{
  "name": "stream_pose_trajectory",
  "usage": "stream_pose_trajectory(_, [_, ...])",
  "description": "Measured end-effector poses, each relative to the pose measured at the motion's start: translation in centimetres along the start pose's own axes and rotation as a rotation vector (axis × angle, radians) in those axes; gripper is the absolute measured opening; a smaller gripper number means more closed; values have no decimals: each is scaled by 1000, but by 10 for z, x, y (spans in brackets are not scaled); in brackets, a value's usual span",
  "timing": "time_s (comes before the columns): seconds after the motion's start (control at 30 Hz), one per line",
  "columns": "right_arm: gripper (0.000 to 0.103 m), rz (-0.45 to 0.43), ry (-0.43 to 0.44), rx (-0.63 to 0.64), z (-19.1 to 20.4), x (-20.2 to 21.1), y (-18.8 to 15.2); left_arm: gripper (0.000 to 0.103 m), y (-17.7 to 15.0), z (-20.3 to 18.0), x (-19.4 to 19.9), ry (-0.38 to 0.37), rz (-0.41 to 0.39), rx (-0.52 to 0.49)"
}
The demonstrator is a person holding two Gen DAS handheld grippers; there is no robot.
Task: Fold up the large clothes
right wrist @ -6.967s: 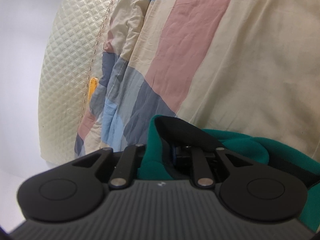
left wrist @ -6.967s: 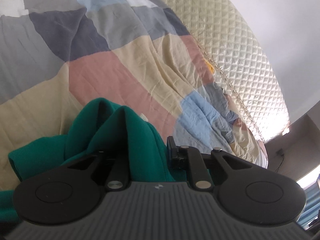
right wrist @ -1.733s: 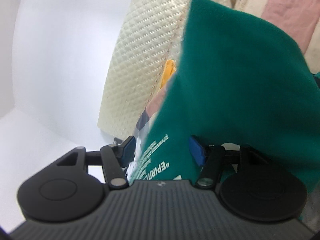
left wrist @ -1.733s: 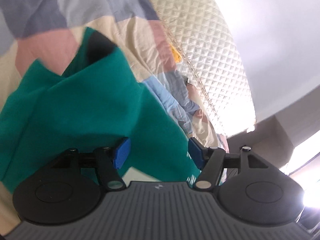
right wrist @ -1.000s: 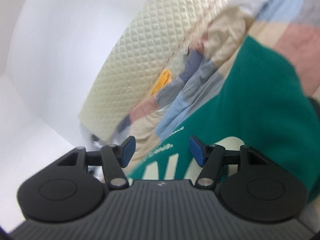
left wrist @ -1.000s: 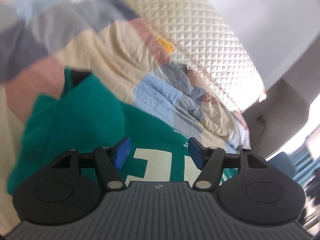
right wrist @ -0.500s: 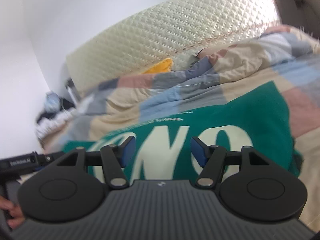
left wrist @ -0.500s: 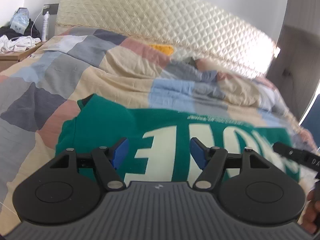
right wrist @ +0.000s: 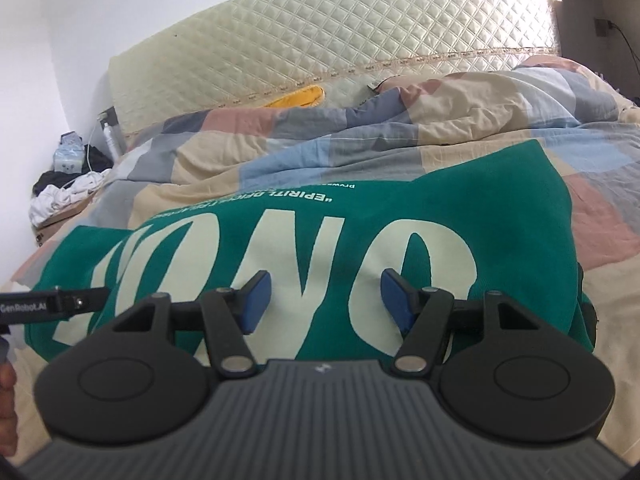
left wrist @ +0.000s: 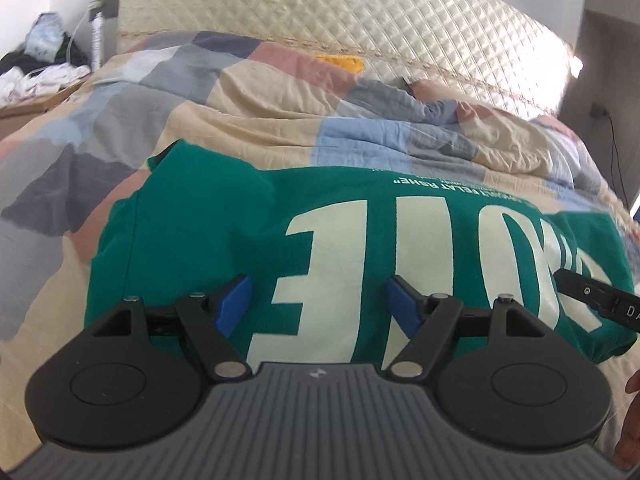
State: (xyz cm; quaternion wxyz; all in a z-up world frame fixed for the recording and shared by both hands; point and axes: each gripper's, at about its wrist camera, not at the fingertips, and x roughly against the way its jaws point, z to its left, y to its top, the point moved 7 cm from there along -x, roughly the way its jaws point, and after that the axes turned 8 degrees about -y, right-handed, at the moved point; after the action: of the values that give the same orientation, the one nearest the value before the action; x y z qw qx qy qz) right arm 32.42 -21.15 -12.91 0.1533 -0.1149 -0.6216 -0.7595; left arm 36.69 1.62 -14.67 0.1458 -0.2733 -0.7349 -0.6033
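A green sweatshirt (left wrist: pixel 192 220) with large cream letters lies spread flat on the patchwork quilt (left wrist: pixel 240 112), its print facing up. My left gripper (left wrist: pixel 318 296) hovers over its near edge; the jaws are opening and the blue pads grip nothing. In the right wrist view the same sweatshirt (right wrist: pixel 480 200) fills the middle. My right gripper (right wrist: pixel 325 294) stands open above it with nothing between its pads. Each view catches the other gripper's black finger at its edge: the right gripper's finger (left wrist: pixel 600 300) and the left gripper's finger (right wrist: pixel 52 300).
A cream quilted headboard (left wrist: pixel 360 12) closes the far side of the bed. A yellow item (right wrist: pixel 298 96) lies against it. A bedside stand with heaped clothes and a bottle (right wrist: pixel 64 196) is at the left. A person's hand (left wrist: pixel 632 420) shows at the frame edge.
Both views have rolled from tilted to level. The sweatshirt, hanging bunched before, now lies flat on the quilt. The left jaws stand slightly wider than a second ago.
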Motion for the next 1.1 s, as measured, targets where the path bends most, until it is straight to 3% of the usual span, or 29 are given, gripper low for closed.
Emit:
stream_pose_trajectory(0.13, [64, 21, 35, -78, 0, 21, 3, 80, -2, 0, 26, -33, -23, 59])
stream_pose_trajectory(0.23, [65, 52, 101, -162, 3, 42, -2, 83, -12, -4, 46, -132, -3, 139])
stream_pose_trajectory(0.43, [65, 193, 224, -334, 6, 62, -23, 93, -36, -7, 65, -150, 63, 257])
stream_pose_trajectory(0.6, [65, 253, 199, -400, 2, 55, -33, 95, -44, 5, 63, -179, 64, 398])
stream_pose_trajectory(0.63, [68, 261, 171, -412, -1, 53, -35, 95, -46, 9, 61, -174, 71, 418])
stream_pose_trajectory(0.7, [101, 266, 163, -449, -7, 50, -37, 95, -49, 18, 56, -181, 81, 478])
stream_pose_trajectory(0.8, [103, 295, 209, -532, -13, 42, -40, 96, -54, 29, 45, -177, 91, 561])
stream_pose_trajectory(0.83, [103, 313, 247, -578, -14, 38, -43, 96, -55, 33, 42, -175, 85, 545])
stream_pose_trajectory(0.9, [103, 349, 285, -680, -18, 28, -50, 96, -60, 43, 36, -169, 69, 624])
stream_pose_trajectory(1.1, [103, 268, 155, -866, -64, -1, -50, 96, -69, 74, 20, -239, 20, 873])
